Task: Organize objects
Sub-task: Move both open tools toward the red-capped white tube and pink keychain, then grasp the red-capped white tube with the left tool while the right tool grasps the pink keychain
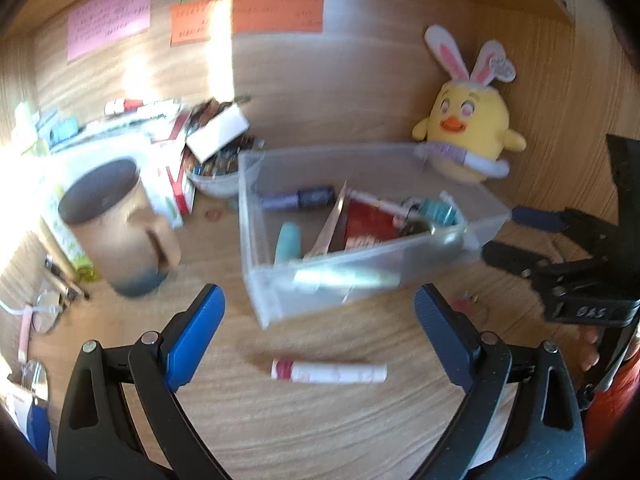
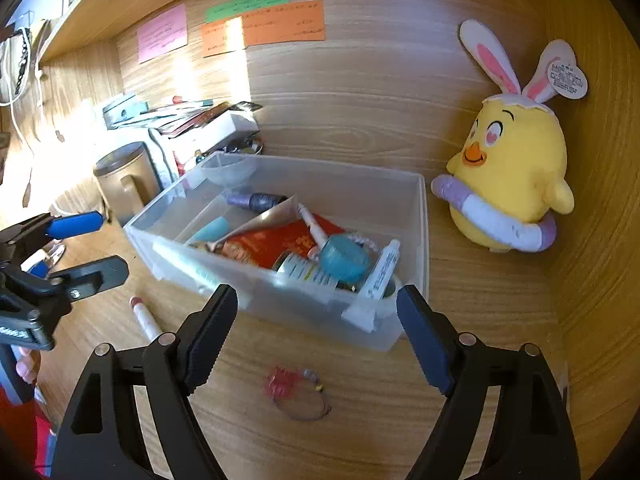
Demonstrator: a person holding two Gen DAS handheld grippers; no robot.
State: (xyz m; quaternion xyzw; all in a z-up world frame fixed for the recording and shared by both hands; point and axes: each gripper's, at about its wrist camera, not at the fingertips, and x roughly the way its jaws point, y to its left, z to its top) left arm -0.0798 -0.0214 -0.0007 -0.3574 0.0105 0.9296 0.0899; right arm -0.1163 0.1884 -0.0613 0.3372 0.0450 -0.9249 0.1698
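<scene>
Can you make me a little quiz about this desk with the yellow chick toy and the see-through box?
1. True or false: the white tube with a pink cap lies inside the clear plastic box.
2. Which gripper is the small red charm on a thin ring in front of: A left gripper, B right gripper?
3. Fill in: the yellow plush chick wears pink and white bunny ____.

Key: 1 false, it lies on the wooden desk outside the box. 2 B. 3 ears.
</scene>
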